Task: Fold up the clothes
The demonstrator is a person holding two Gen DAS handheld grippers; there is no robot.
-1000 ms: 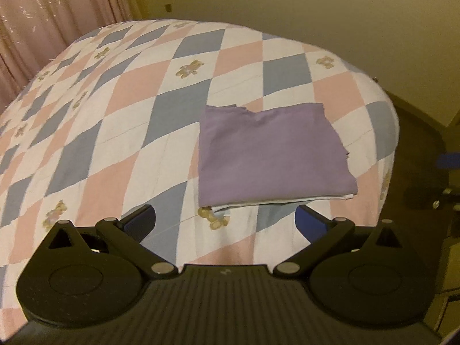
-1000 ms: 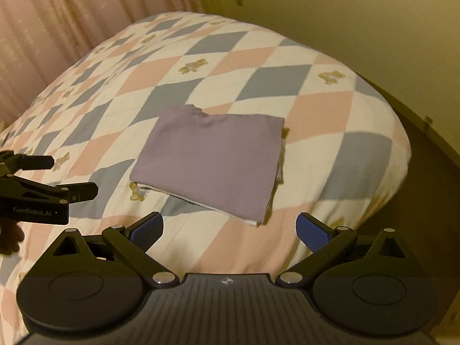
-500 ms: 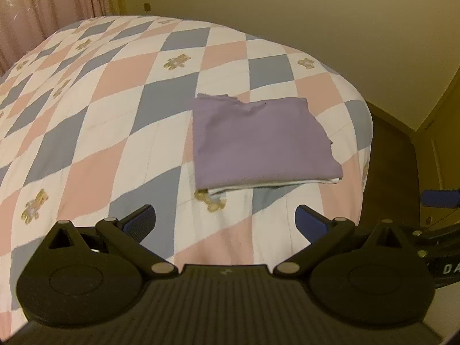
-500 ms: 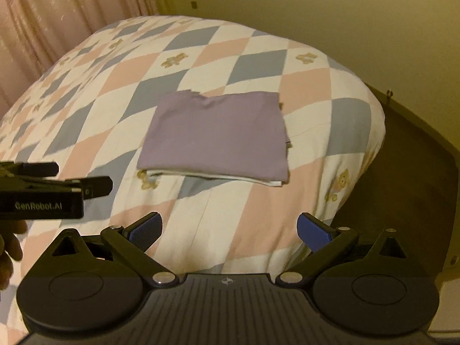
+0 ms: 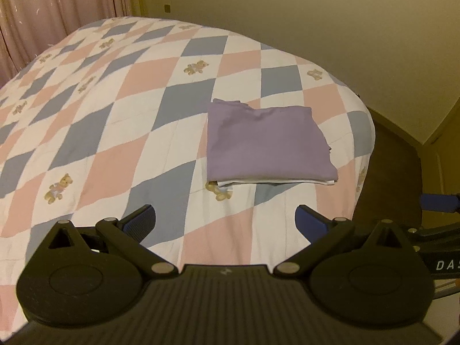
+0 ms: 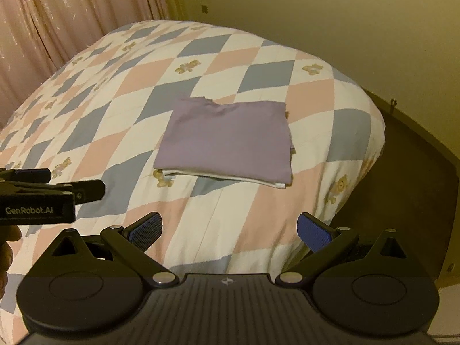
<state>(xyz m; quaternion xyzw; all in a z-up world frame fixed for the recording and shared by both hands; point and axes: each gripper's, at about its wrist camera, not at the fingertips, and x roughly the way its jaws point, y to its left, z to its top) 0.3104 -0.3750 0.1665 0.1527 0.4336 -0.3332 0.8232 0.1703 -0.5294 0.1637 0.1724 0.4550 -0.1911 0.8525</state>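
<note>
Both grippers have drawn back from the bed. Left wrist view: left gripper (image 5: pixel 225 218) spread, empty; purple garment (image 5: pixel 266 143) lies folded near the quilt (image 5: pixel 120 132) corner. Right wrist view: right gripper (image 6: pixel 230 230) likewise released; a white layer, possibly lining, protrudes underneath. Snag it and your fold undoes.

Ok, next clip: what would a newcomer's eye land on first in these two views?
First the folded purple garment, a neat rectangle lying flat near the foot corner of the bed, a white layer showing along its near edge. Next the quilt under it, pink, blue and white diamonds dotted with small teddy bears. Both the left gripper and the right gripper are open and empty, short of the garment.
</note>
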